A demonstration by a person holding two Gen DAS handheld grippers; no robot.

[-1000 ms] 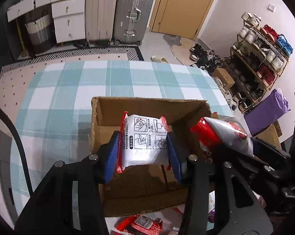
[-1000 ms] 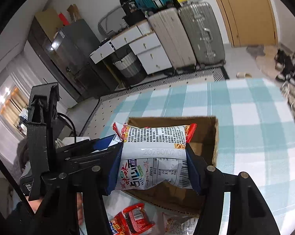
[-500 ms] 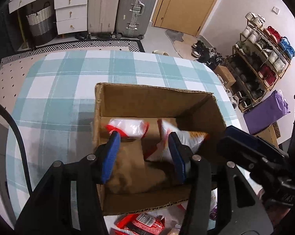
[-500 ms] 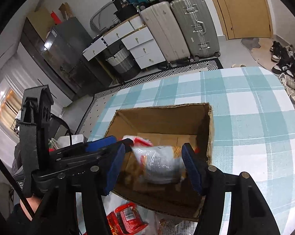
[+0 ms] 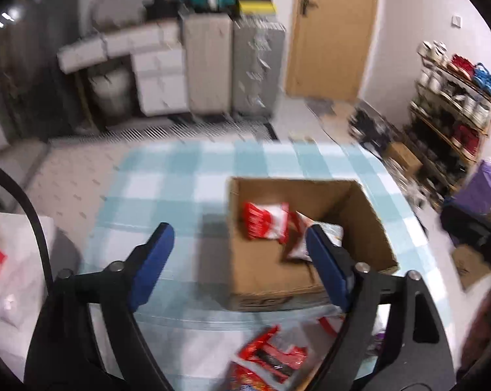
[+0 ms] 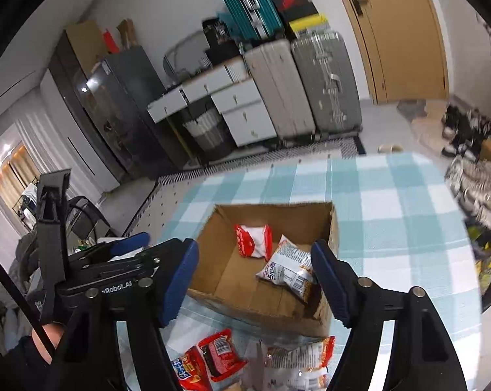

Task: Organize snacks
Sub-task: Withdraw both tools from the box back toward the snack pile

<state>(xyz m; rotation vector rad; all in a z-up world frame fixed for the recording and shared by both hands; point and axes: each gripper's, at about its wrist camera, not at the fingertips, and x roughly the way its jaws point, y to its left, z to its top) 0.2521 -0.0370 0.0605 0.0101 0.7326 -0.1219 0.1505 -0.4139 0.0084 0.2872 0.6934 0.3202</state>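
Observation:
An open cardboard box [image 5: 372,221] [image 6: 213,277] stands on the blue-checked tablecloth. Inside lie a red-and-white snack packet [image 5: 266,221] [image 6: 253,239] and a white printed snack packet [image 5: 310,238] [image 6: 288,270]. My left gripper [image 5: 235,260] is open and empty, pulled back above the box's near left corner. My right gripper [image 6: 255,280] is open and empty, above the box's near edge. Loose red snack packets [image 5: 271,355] [image 6: 209,358] and a pale packet [image 6: 297,361] lie on the table in front of the box.
The round table's cloth [image 6: 392,202] extends beyond the box. Suitcases [image 6: 304,88] and white drawers [image 6: 242,114] stand against the far wall, a shoe rack [image 5: 454,110] on the right. The left gripper's body [image 6: 92,270] shows in the right wrist view.
Both grippers held snack packets over the box a second ago; both opened and dropped them in. Both have since pulled back and up; the left has swung left.

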